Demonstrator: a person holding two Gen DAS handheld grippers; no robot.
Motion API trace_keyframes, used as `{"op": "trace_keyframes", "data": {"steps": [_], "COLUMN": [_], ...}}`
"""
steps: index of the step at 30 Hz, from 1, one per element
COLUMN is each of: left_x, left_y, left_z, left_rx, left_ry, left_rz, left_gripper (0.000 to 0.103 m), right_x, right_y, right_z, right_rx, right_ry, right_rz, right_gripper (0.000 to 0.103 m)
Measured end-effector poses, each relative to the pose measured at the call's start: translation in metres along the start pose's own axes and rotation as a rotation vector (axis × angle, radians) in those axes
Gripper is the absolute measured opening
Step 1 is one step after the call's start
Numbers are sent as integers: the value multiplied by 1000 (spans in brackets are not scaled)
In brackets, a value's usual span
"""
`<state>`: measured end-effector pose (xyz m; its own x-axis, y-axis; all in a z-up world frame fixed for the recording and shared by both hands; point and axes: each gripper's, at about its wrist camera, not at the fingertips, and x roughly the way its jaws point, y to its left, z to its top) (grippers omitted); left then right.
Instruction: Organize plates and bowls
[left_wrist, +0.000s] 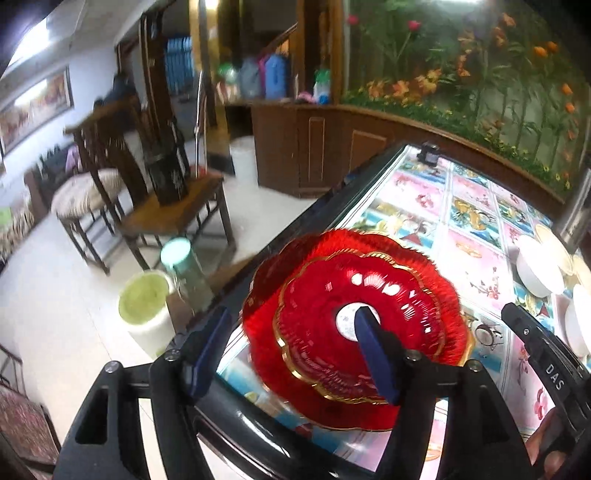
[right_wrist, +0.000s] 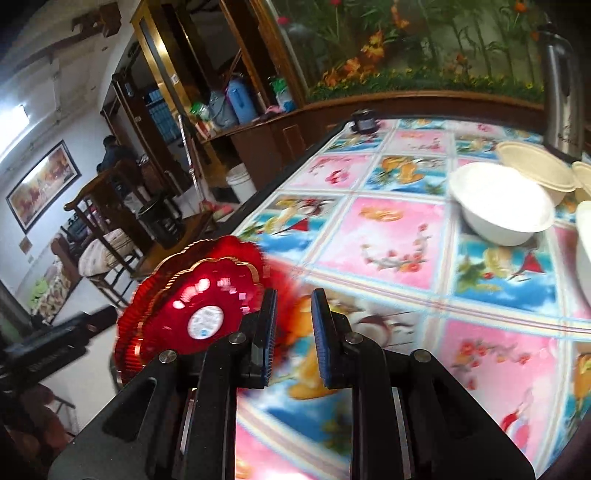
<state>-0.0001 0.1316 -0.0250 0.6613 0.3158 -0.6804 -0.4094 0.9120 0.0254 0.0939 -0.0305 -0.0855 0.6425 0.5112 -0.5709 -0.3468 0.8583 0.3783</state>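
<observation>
Two red scalloped glass plates with gold rims lie stacked near the table's left edge, the smaller plate (left_wrist: 354, 325) on the larger one (left_wrist: 280, 266). My left gripper (left_wrist: 295, 332) is open, its right finger (left_wrist: 373, 350) over the top plate's white centre sticker, its left finger (left_wrist: 208, 350) past the table edge. In the right wrist view the stack (right_wrist: 192, 306) sits left of my right gripper (right_wrist: 293, 321), which is open with a narrow gap and holds nothing. White bowls (right_wrist: 498, 203) stand at the table's far right, also in the left wrist view (left_wrist: 535, 266).
The table carries a colourful picture-tile cloth (right_wrist: 388, 236). A steel thermos (right_wrist: 561, 81) and cream bowls (right_wrist: 535, 166) stand at the back right; a small dark object (right_wrist: 364, 122) sits at the far edge. Wooden chairs (left_wrist: 166, 206), a bucket (left_wrist: 147, 306) and a bottle (left_wrist: 184, 269) stand left of the table.
</observation>
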Motion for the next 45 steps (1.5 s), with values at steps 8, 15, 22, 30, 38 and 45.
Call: {"op": "trace_keyframes", "data": {"steps": [8,15,22,30,38,45], "left_x": [-12,-13,-23,-30,-27,-22], "left_y": [-35,-60,-91,-152,-180,-186], "left_z": [-1,-7,-17,-38,-59,-68], "left_rx": [88,124,164,329,418,427], "left_ry": [-51,-35,-50,-66,-33,6], "left_rz": [-19,-35,-128,-237,-296,-338], "left_gripper": [79,79,79,79,79,79], "right_x": [-13,-24,-26,-30,-40,-55], "right_y": [-49,-83,-99,-104,-124,-151], "right_z": [-4,-5,-6,-4,0,0], "right_rx": [82,177,256,280,305,329], "right_ry": [-16,-18,-18,-31,-45,-57], "right_rz": [-56,-58,-49,-43,-68,-110], "right_gripper": [19,19,45,46,46,46]}}
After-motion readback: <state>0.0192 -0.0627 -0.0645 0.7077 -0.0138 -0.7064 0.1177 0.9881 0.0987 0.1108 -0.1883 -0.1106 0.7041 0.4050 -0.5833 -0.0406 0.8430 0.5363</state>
